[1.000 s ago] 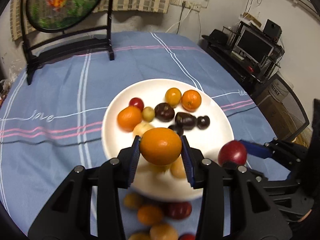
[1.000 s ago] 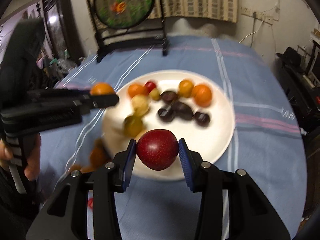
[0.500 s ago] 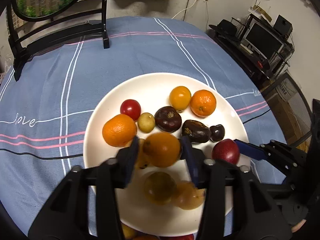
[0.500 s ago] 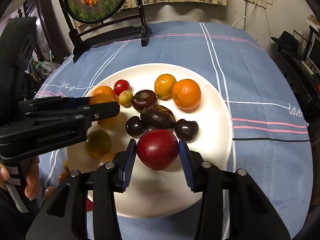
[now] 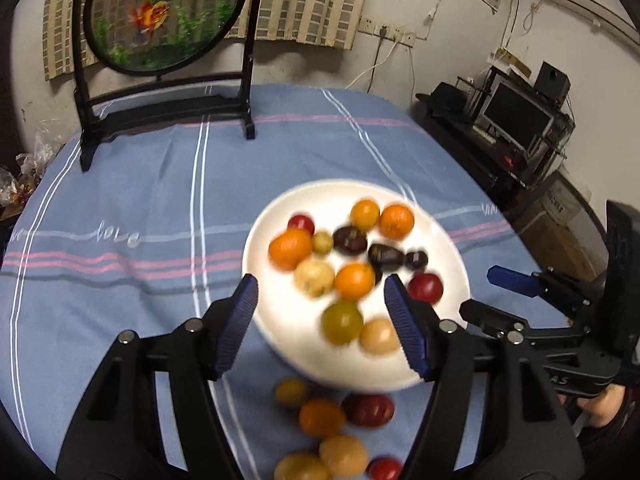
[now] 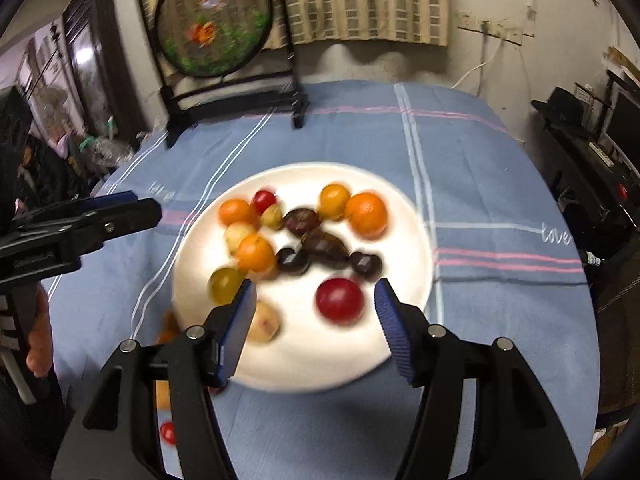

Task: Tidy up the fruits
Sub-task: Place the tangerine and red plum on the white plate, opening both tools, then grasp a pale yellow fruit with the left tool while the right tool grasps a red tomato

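A white plate (image 5: 448,236) (image 6: 404,216) on the blue tablecloth holds several fruits. The orange (image 5: 354,280) (image 6: 256,253) lies on the plate among them, free of any grip. The red plum (image 5: 425,287) (image 6: 340,300) rests on the plate's near right part. My left gripper (image 5: 322,326) hovers above the plate's near edge, its jaws opening, nothing between the pads. My right gripper (image 6: 316,330) hangs over the near side of the plate, jaws opening, the plum beyond them untouched. Each gripper also shows at the side of the other's view.
Several loose fruits (image 5: 322,416) lie on the cloth in front of the plate. A round fish-picture screen on a black stand (image 5: 164,16) stands at the table's far side. Shelves with a monitor (image 5: 516,114) are at the right, off the table.
Both grippers carried their fruit over the plate, let go and pulled back. The orange and the red plum now lie on the plate, and both sets of jaws stand much wider.
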Available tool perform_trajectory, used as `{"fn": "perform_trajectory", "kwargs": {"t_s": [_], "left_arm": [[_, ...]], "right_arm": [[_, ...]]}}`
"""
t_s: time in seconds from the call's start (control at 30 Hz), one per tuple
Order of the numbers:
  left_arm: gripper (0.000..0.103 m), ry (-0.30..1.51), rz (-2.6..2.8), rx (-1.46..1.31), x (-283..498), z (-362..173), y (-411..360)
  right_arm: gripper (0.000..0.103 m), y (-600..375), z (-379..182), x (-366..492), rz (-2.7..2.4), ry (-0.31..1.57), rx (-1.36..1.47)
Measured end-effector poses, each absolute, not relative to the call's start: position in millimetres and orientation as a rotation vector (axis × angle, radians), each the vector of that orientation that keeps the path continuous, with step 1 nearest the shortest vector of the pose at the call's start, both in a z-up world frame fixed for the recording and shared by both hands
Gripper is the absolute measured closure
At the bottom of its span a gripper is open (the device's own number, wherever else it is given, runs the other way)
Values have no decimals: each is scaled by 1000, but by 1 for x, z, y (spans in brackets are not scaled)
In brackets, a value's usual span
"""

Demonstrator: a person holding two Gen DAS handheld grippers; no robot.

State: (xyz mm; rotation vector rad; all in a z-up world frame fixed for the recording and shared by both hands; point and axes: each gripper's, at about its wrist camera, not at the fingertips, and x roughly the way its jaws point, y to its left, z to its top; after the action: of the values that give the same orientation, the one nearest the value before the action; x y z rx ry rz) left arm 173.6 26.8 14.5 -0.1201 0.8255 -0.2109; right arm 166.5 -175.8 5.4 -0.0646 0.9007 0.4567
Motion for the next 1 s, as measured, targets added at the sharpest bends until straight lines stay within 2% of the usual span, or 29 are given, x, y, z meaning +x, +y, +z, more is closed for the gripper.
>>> {"fn": "perform_trajectory", "kwargs": {"t_s": [0.37, 0.43, 0.5, 0.63, 0.7, 0.8, 1.0], "left_arm": [[36, 901, -119, -171, 120, -27, 75], [36, 904, -99, -194, 114, -29, 85], [36, 906, -93, -210, 108, -29, 89], [36, 909, -102, -204, 91, -30, 90], [35, 917, -119, -193, 83, -32, 88], [24, 947, -193, -167, 67, -41, 80], [24, 970, -270, -124, 51, -55, 58]], "right_arm": [[42, -124, -40, 75, 807, 1061, -110], [52, -114, -47, 71, 803, 1071, -138], [54, -108, -52, 72, 802, 1073, -145], [74, -96, -63, 66, 752, 1059, -225], [74, -98, -58, 63, 744, 1046, -212], [74, -111, -48, 61, 699, 1005, -189], [74, -138, -46, 71, 613, 1005, -66]]}}
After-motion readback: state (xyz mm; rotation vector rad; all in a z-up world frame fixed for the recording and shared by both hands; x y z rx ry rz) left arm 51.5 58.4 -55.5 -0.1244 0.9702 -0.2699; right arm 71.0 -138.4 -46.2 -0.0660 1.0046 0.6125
